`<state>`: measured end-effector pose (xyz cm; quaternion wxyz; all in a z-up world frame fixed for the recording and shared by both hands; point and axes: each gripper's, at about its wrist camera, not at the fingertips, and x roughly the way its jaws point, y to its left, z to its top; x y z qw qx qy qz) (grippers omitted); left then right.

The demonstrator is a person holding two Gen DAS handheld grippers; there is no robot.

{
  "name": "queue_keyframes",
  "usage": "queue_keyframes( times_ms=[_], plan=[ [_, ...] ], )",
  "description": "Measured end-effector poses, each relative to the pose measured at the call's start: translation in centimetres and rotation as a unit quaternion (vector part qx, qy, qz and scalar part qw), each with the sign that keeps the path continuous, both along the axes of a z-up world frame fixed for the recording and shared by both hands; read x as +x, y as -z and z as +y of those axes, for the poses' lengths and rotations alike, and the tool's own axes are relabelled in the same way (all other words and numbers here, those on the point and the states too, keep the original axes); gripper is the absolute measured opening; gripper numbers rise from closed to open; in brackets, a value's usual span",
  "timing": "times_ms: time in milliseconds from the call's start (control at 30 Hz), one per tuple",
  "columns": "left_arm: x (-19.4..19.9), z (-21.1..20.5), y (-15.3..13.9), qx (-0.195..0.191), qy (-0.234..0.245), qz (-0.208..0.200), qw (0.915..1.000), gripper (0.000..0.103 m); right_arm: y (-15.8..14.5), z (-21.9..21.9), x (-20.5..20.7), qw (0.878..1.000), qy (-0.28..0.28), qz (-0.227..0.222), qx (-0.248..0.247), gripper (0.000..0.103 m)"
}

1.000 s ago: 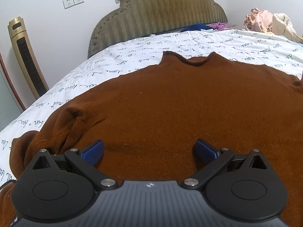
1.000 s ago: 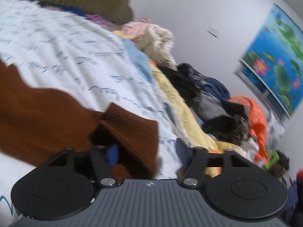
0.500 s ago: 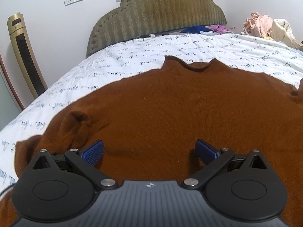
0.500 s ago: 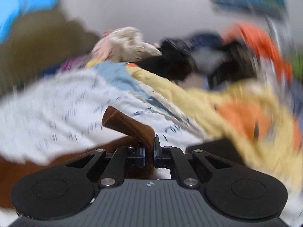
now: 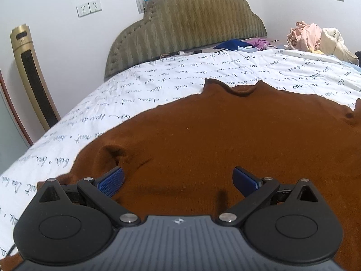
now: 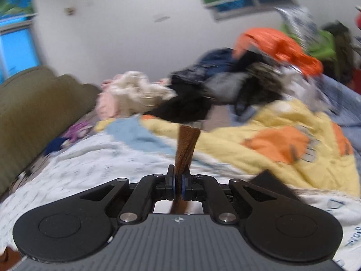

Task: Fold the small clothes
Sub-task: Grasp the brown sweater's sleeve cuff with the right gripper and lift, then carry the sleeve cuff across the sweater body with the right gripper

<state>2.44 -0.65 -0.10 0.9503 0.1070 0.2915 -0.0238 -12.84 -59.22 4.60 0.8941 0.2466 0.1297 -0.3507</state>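
While the brown sweater (image 5: 225, 140) lies spread flat on the bed (image 5: 135, 99), the left claw (image 5: 178, 180) hovers spread just above its near hem; the right claw (image 6: 178, 184) pinches its ribbed cuff (image 6: 186, 146), which pokes up beyond the tips.

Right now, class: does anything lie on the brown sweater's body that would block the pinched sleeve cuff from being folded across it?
Nothing visible does. The right gripper is shut on the sleeve cuff, and the brown sweater lies bare; the left gripper hovers open above it.
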Motion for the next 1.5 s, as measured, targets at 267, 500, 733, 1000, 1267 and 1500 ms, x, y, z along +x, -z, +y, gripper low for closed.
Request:
queue_keyframes(
  times_ms=[267, 500, 733, 1000, 1267, 1500],
  plan=[
    [-0.2, 0.8, 0.6, 0.001, -0.018, -0.001, 0.9998, 0.103, -2.1, 9.3, 6.0, 0.991, -0.124, 0.003, -0.052, 0.008],
    [0.4, 2.1, 1.6, -0.039, -0.028, 0.039, 0.9981, 0.103, -2.3, 17.7, 10.3, 0.972, -0.229, 0.010, -0.057, 0.008],
    [0.4, 2.1, 2.4, -0.029, -0.029, 0.046, 0.9981, 0.103, -1.8, 25.8, 13.8, 0.949, -0.308, 0.027, -0.060, 0.008],
    [0.4, 2.1, 3.0, -0.030, -0.029, 0.043, 0.9982, 0.103, -0.6, 33.2, 17.3, 0.919, -0.386, 0.052, -0.059, 0.008],
    [0.2, 2.2, 3.3, -0.035, -0.030, 0.037, 0.9983, 0.103, 0.0, 39.8, 19.7, 0.891, -0.439, 0.076, -0.083, 0.008],
    [0.3, 2.6, 3.3, -0.051, -0.032, 0.036, 0.9976, 0.103, 1.4, 41.9, 20.9, 0.881, -0.455, 0.100, -0.084, 0.008]
  ],
)
